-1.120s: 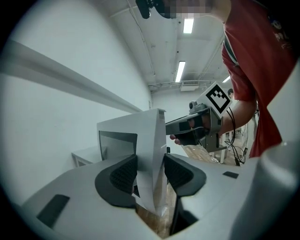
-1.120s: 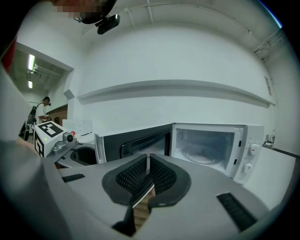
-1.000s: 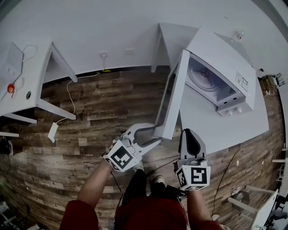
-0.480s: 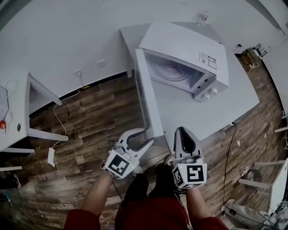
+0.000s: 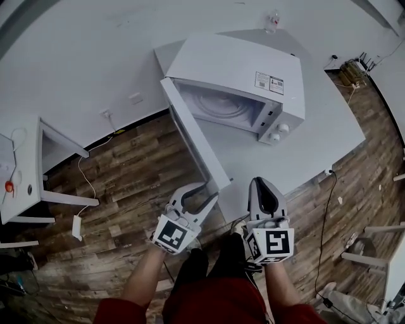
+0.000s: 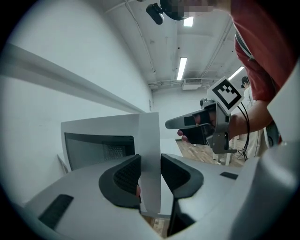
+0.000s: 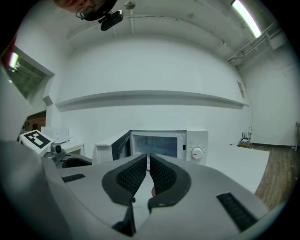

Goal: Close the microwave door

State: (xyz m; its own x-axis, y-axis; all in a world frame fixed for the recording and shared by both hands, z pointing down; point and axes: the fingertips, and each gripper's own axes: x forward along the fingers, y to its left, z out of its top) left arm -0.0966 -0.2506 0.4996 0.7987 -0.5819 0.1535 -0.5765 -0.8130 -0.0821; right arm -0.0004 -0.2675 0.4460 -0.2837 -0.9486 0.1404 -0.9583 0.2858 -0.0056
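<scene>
A white microwave point(image 5: 234, 63) stands on a white table point(image 5: 316, 139), and its door point(image 5: 193, 136) is swung wide open toward me. My left gripper point(image 5: 205, 193) is at the door's free end. In the left gripper view its jaws are closing on that door edge point(image 6: 150, 140), which fills the gap between the two pads. My right gripper point(image 5: 261, 183) hovers over the table's front edge, to the right of the door, shut and holding nothing. In the right gripper view the open oven cavity point(image 7: 157, 144) lies straight ahead, beyond the pads.
A second white desk point(image 5: 25, 171) stands at the left over the wood floor. A power adapter point(image 5: 76, 226) and its cable lie on the floor. A small bottle point(image 5: 273, 19) sits behind the microwave. A cable point(image 5: 326, 209) hangs off the table's right front.
The head view has swung, so the microwave now sits nearer the frame's middle. Both grippers have shifted with the door's end. The left jaws have narrowed round the door edge.
</scene>
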